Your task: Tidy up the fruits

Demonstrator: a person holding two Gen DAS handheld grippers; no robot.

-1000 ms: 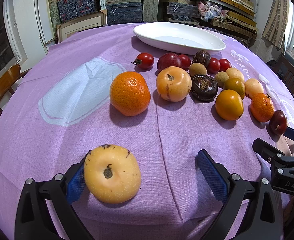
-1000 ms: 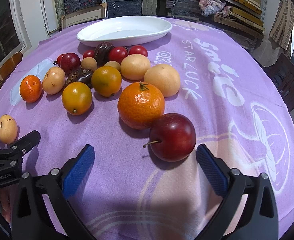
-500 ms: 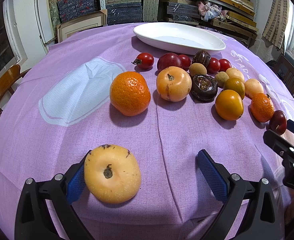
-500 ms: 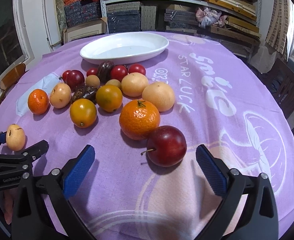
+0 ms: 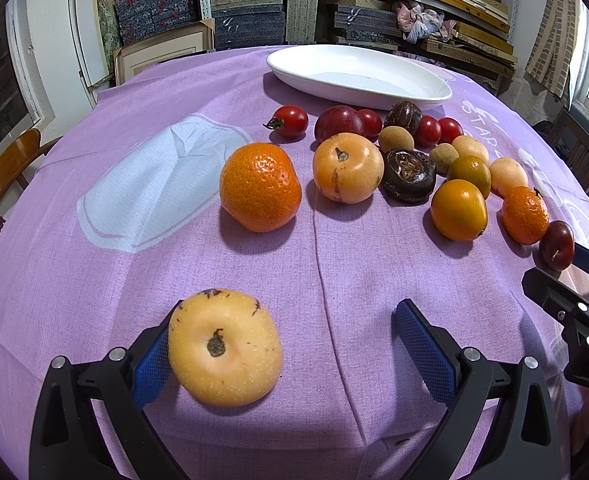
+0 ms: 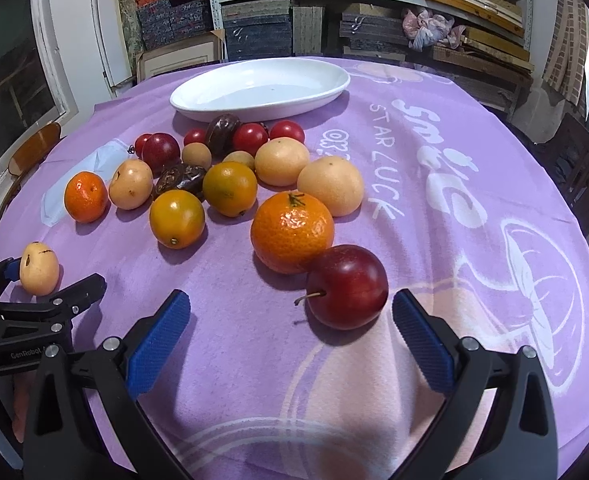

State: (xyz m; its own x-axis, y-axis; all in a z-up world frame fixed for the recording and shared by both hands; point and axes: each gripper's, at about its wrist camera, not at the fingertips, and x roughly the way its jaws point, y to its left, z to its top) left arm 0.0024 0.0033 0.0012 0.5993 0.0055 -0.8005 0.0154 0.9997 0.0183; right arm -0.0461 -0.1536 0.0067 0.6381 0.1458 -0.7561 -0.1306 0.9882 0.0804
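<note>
My left gripper stands wide open over the purple tablecloth, and the pale yellow fruit lies on the cloth between its fingers, pressed up against the left blue pad and well apart from the right one. Ahead of it sit a mandarin and a yellow-orange fruit, with the white oval dish far back, empty. Further right, the main cluster of tomatoes, dark fruits and orange ones spreads across the cloth. My right gripper is also spread wide, holding nothing; the red plum rests between its fingers, nearer the right pad but not touching it, and it leans against a second mandarin just behind.
</note>
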